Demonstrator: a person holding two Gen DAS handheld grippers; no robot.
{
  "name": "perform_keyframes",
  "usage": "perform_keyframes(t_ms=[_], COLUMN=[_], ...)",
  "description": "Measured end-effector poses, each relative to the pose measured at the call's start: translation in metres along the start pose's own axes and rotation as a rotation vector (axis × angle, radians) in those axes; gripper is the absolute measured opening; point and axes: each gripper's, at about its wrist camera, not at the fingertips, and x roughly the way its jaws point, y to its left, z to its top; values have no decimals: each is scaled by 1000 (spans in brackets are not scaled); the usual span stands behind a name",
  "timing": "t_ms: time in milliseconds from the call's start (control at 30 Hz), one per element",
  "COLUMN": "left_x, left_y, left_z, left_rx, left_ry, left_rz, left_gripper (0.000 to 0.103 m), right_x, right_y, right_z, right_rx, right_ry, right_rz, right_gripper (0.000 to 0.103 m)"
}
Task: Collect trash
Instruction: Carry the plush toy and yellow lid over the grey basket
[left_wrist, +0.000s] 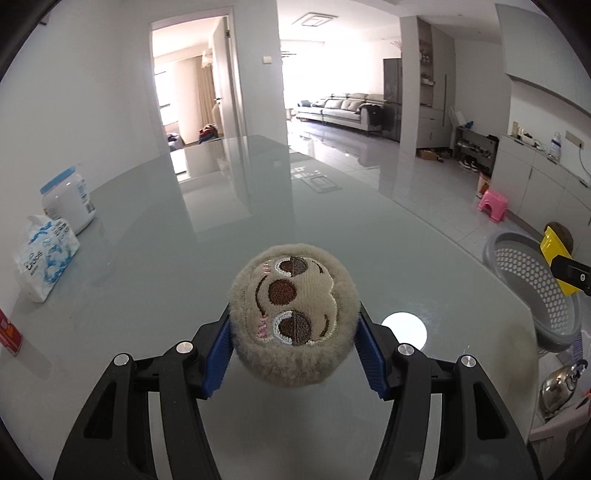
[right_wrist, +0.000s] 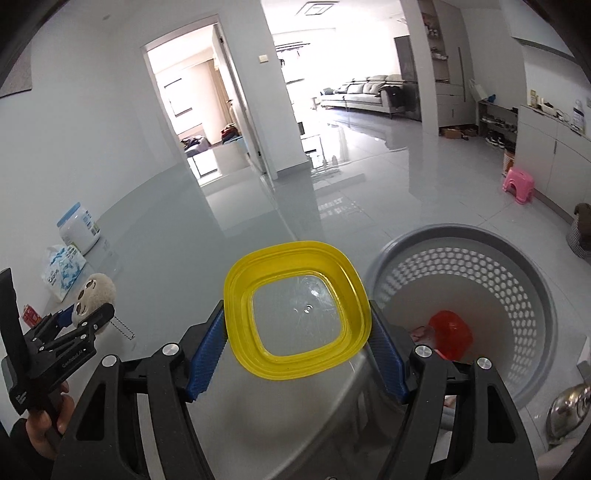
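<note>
Currently both grippers were loaded: left gripper (left_wrist: 293, 345) had its blue pads closed partway on a round plush sloth toy (left_wrist: 293, 315), pads pressing into the fur on both sides, face turned sideways toward the camera, toy sitting centre-low in the left wrist view above the glass table (left_wrist: 147, 258). Right gripper (right_wrist: 297, 338) was spread wide and clamped on a yellow square container lid (right_wrist: 297, 308) with a clear centre panel, pads on its left and right edges, lid centre frame in the right wrist view. Grey perforated basket (right_wrist: 476, 295) sat just right of the lid in that view, lower right of frame, past the table edge; inside it a red translucent item (right_wrist: 450, 338) lay on the bottom, with something pinkish beside it, too unclear to identify. Same basket (left_wrist: 532, 273) showed at the right edge of the left wrist view, with the lid's yellow edge (left_wrist: 554, 251) and right gripper tip in front of it. In the right wrist view the left gripper (right_wrist: 86, 315) and toy (right_wrist: 94, 295) appeared at lower left, a hand (right_wrist: 44, 424) on the handle below. White jar with blue lid (left_wrist: 68, 199) and a tissue pack (left_wrist: 46, 254) stood against the wall at left, well apart from both grippers. Pink stool (left_wrist: 493, 205) on the floor at right
</note>
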Motion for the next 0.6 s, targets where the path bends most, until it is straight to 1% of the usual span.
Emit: perform_keyframes(t_ms=[200, 367, 500, 600], left_x=[11, 21, 25, 31], left_y=[-81, -143, -187, -209], left_z=[13, 25, 35, 40], left_rx=[112, 190, 236, 254], left_ry=[4, 2, -8, -4], left_rz=[-127, -233, -289, -315], left_gripper=[58, 58, 58, 59], right_x=[-38, -56, -64, -67], right_y=[-67, -111, -139, -155], right_z=[-12, -23, -30, -32], right_rx=[95, 165, 226, 256], right_ry=[-57, -72, -79, -84], right_rz=[-104, -188, -227, -241], right_gripper=[70, 70, 70, 70])
